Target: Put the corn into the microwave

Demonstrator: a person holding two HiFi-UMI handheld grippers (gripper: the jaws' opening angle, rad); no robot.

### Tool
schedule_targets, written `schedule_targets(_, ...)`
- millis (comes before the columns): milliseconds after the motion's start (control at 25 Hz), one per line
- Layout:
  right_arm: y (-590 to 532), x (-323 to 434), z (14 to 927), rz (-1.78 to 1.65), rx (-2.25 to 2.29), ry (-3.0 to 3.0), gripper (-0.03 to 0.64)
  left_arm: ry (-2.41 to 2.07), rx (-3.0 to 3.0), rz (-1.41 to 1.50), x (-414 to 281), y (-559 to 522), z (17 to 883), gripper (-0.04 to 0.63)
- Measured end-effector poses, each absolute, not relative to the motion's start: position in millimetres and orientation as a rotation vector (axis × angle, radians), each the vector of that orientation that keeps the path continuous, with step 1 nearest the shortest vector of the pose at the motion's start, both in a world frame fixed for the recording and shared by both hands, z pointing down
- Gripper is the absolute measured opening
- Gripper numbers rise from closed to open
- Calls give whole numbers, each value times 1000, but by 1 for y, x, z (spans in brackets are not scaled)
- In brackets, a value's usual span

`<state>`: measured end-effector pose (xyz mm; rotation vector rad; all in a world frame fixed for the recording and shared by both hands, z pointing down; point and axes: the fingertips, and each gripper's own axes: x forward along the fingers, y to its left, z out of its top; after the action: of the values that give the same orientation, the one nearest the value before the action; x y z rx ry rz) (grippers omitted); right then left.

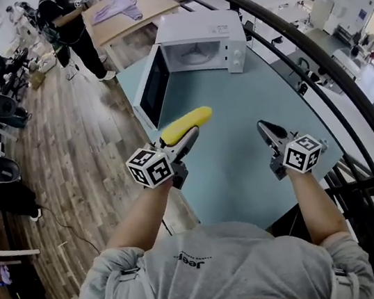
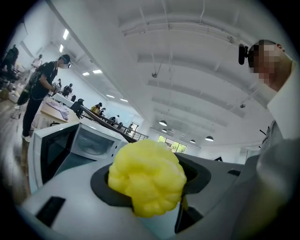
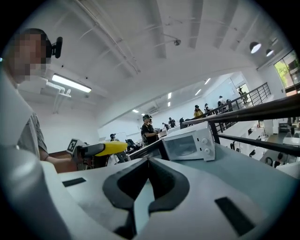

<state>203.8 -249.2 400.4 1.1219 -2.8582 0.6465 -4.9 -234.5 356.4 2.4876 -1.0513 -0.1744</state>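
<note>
Yellow against the teal worktop (image 1: 243,150): one cob of corn (image 1: 184,125), clamped by its near end in the left tongs (image 1: 187,138) and carried roughly level, free end aimed toward the microwave (image 1: 202,45). Held that way, most likely, so as to slide in lengthwise without catching the frame. Found the microwave at the far end of the worktop with its door (image 1: 152,87) swung wide to the left, cavity open to view and ready to receive. Judged the corn well short of that opening, above the worktop and not touching it, so placed the task at the carrying stage, delivery not yet made. Saw the right tongs (image 1: 262,127) drawn together on nothing, hovering over the worktop to the right of the corn and apart from it, probably held in reserve for shutting the door. Counted one cob, one microwave, one worktop, two tongs, only one of them loaded. Noted also one bystander (image 1: 68,23) beside a wooden table (image 1: 131,17) beyond, and a dark railing (image 1: 313,55) curving past the worktop's right edge.
</note>
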Motion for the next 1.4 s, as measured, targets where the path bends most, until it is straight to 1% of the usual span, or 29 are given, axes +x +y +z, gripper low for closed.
schedule_targets(400, -399, 167, 445, 596, 1141, -2777, 18, -1096, 2441, -213, 0, -414, 432, 256)
schedule_targets(720, -502, 133, 489, 544, 1124, -2746, 18, -1330, 2437, -166, -10, -543, 495, 256)
schedule_targets(1000, -531, 92, 561, 538, 1102, -2728, 18, -1493, 2406, -94, -38, -597, 574, 256)
schedule_targets(1400, -574, 84, 597, 543, 1041, -2733, 18, -1622, 2449, -2, -37, -676, 584, 256)
